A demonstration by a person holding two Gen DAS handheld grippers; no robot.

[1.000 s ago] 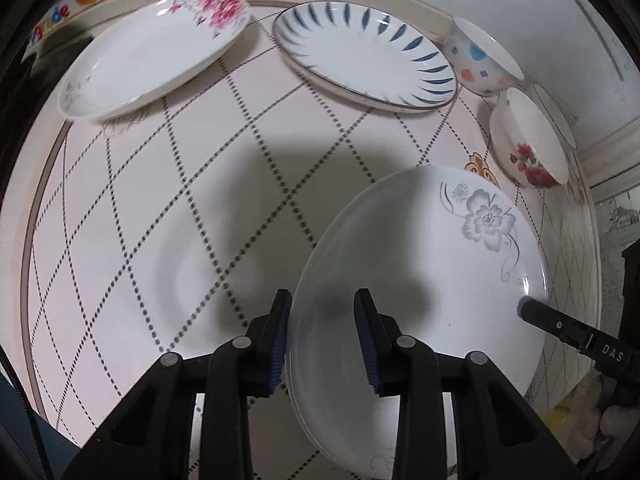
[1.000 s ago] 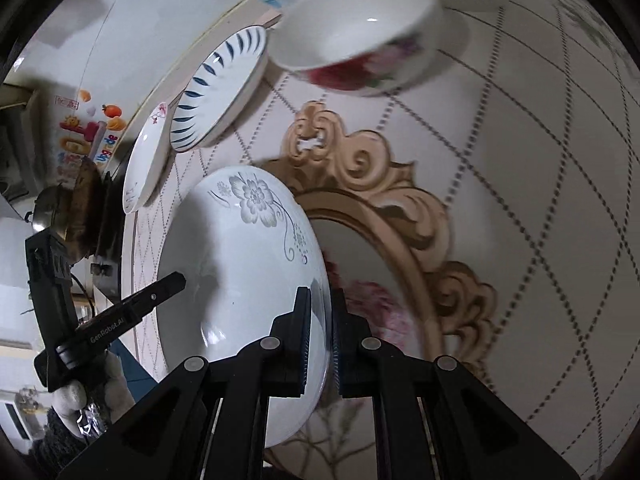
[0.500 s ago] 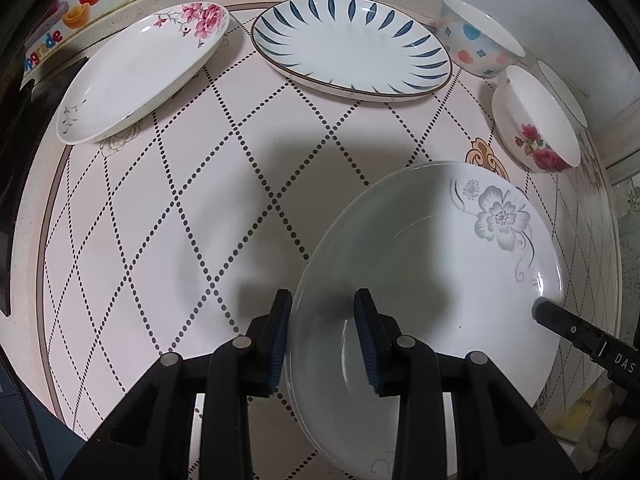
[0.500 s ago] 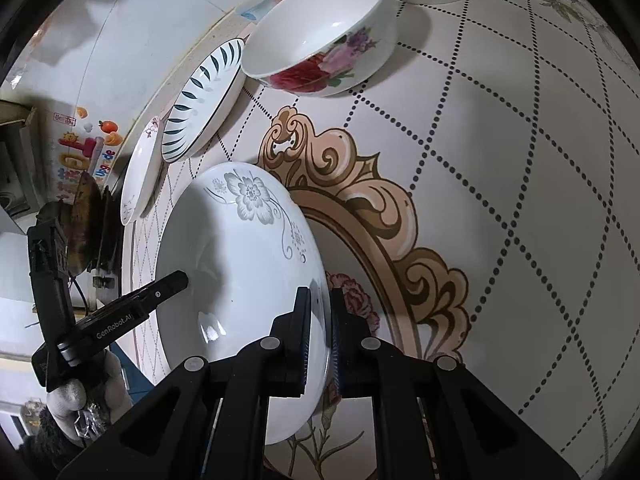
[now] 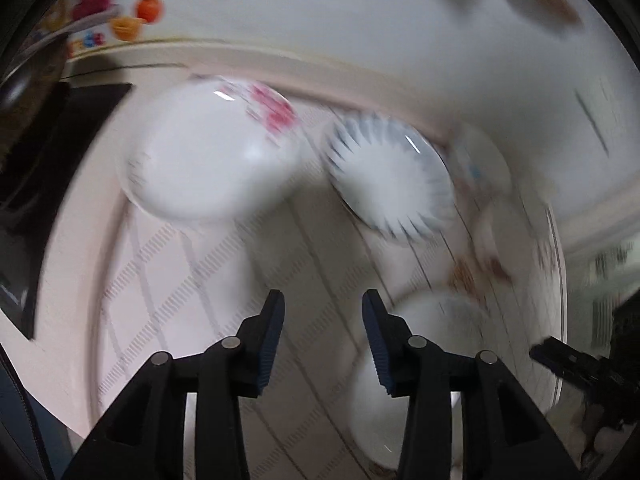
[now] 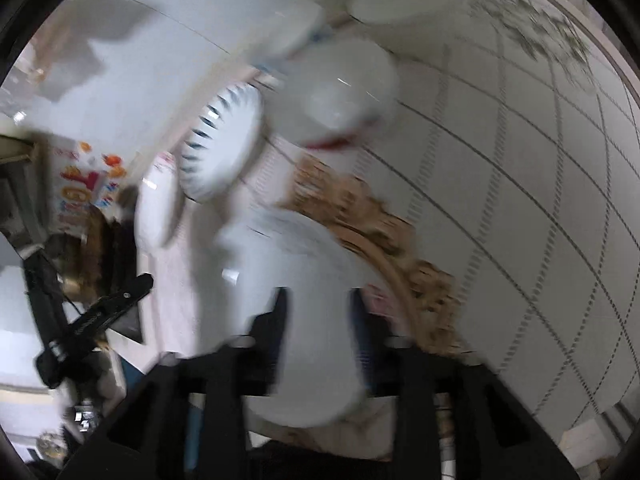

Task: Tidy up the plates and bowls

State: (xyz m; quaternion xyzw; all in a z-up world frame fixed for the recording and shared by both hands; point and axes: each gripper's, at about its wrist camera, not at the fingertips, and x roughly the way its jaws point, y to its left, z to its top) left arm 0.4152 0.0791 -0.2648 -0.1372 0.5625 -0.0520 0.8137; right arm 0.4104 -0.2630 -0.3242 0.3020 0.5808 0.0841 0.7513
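Both grippers' jaws gape empty — the grey-flower plate lies free on the surface — next, grasp another dish.

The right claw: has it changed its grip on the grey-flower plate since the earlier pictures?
Yes. The right claw has opened: its jaws now stand apart over the grey-flower plate, no longer pinching its rim.

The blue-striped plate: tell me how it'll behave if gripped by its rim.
The blue-striped plate looks glazed, judging by its glints, so probably slippery. It seems stiff ceramic, likely breakable if dropped. It's shallow and wide, so it may tilt in a rim grip.
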